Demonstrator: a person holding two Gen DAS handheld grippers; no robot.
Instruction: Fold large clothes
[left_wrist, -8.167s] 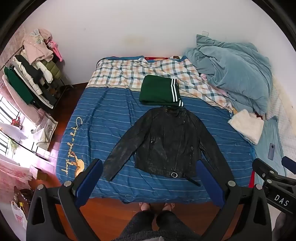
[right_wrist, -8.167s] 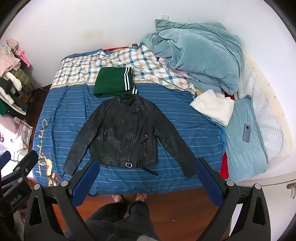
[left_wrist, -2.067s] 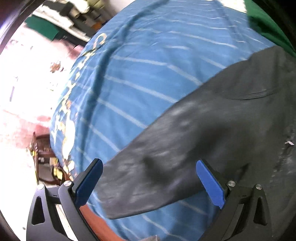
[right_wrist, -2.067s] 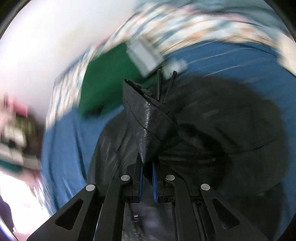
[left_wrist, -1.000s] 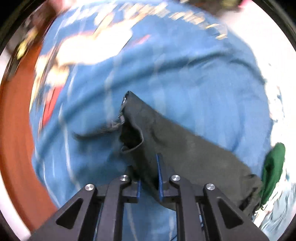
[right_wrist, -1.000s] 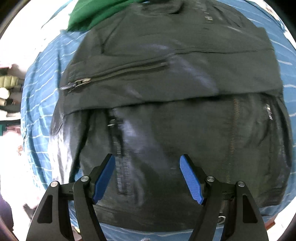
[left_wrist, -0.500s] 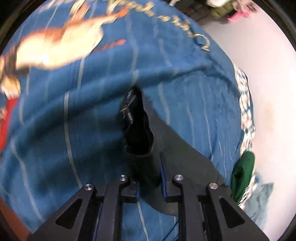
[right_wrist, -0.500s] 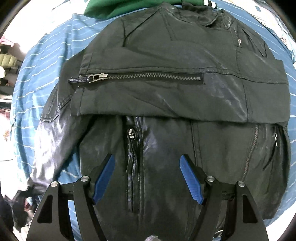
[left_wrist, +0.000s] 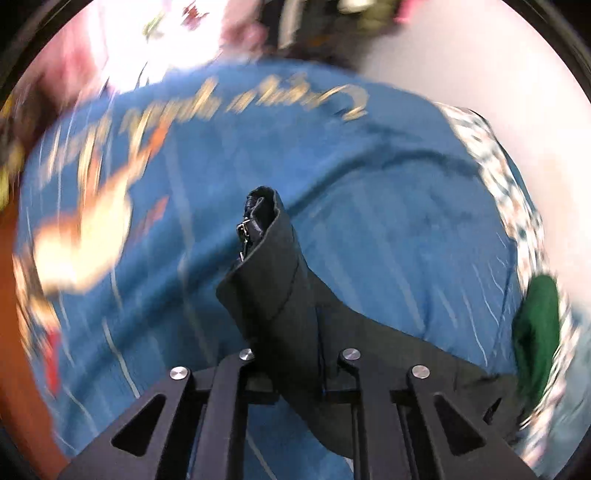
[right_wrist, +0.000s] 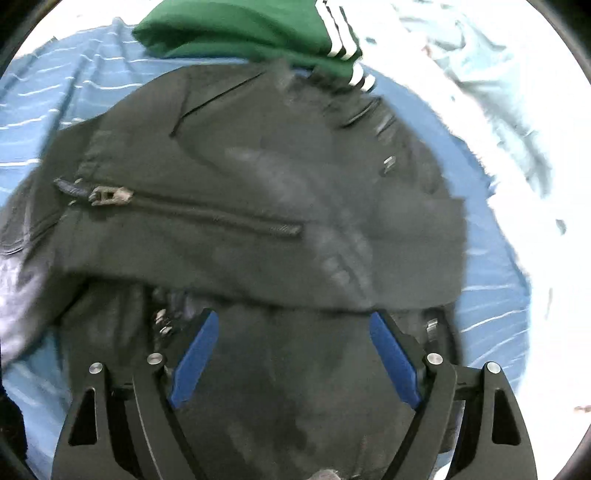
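Observation:
A black leather jacket (right_wrist: 280, 184) lies on the blue striped bed sheet (left_wrist: 369, 177). One sleeve, with a zipper along it, is folded across the jacket's chest (right_wrist: 192, 210). My right gripper (right_wrist: 293, 354) is open and empty, low over the jacket's lower front. My left gripper (left_wrist: 291, 354) is shut on the jacket's other sleeve (left_wrist: 269, 266) near its cuff, which stands lifted above the sheet with a zipper pull hanging from it.
A folded green garment with white stripes (right_wrist: 243, 29) lies just beyond the jacket's collar; it also shows in the left wrist view (left_wrist: 535, 332). A pale blue duvet (right_wrist: 480, 88) is heaped at the right. The wooden floor (left_wrist: 14, 350) lies past the bed's edge.
My left gripper has swung with the held sleeve, lifting it over the sheet. My right gripper has dropped closer to the jacket and stays open.

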